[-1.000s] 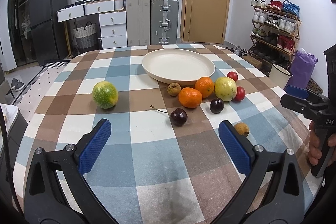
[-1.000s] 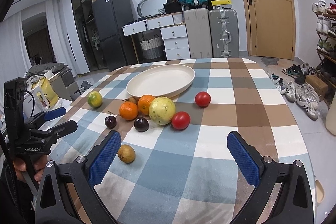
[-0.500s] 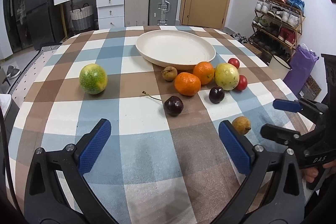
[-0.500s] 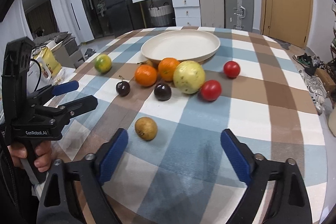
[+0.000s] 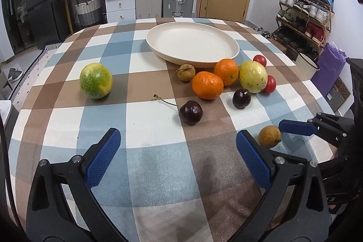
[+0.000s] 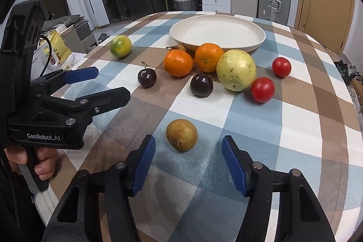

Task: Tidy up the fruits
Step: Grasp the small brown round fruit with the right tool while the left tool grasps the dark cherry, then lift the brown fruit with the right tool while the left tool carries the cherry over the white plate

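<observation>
- Our right tool (image 6: 188, 151) has just been closing its jaws; they stand released around the small round brown fruit (image 6: 181, 135), not touching it;
- this fruit lies on the checked table (image 6: 283, 128), apart from the cream round plate (image 6: 217, 32);
- our left tool (image 5: 177, 152) is released, holding nothing.
</observation>
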The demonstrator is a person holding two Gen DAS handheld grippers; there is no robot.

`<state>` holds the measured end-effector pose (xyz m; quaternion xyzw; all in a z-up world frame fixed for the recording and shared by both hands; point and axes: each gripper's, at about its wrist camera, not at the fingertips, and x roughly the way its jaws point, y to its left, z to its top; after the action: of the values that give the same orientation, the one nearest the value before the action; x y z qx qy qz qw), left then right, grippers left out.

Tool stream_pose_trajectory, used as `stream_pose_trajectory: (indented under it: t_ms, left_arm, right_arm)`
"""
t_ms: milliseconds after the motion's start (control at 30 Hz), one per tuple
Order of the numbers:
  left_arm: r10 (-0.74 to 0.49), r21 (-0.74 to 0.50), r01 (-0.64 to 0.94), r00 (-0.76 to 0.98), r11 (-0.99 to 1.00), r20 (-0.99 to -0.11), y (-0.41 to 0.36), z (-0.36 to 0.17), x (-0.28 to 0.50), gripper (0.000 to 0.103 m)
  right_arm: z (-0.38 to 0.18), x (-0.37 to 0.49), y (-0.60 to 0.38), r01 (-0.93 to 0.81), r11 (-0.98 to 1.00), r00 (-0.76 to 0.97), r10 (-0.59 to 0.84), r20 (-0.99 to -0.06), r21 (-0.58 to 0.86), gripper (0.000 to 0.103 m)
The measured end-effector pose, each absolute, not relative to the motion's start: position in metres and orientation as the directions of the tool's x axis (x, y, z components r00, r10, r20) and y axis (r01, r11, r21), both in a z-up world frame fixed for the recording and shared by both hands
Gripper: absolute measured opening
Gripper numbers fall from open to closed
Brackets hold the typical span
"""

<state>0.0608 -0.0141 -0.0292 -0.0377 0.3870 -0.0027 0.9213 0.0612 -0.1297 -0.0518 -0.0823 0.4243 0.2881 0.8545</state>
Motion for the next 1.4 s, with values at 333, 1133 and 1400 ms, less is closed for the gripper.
stream_pose_trajectory:
  t_ms: [333, 1133, 1400]
  left_arm:
    - [-0.084, -0.130, -0.021, 0.661, 0.991, -0.745, -0.011, -0.038, 0.083, 0.094]
    - [-0.103, -0.137, -0.008, 0.618, 0.991, -0.780, -0.020, -0.047, 0.118, 0.026]
    - [-0.120, -0.147, 0.007, 0.622, 0.989, -0.774, -0.025, -0.047, 0.114, 0.025]
  right_arm:
    - [-0.051, 0.067, -0.128, -0.572, 0.810, 0.459, 0.447, -0.768, 0.129, 0.035]
    - [-0.047, 0.065, -0.145, -0.560, 0.809, 0.450, 0.477, -0.755, 0.178, 0.029]
    - [-0.047, 0.064, -0.150, -0.550, 0.818, 0.460, 0.464, -0.757, 0.166, 0.029]
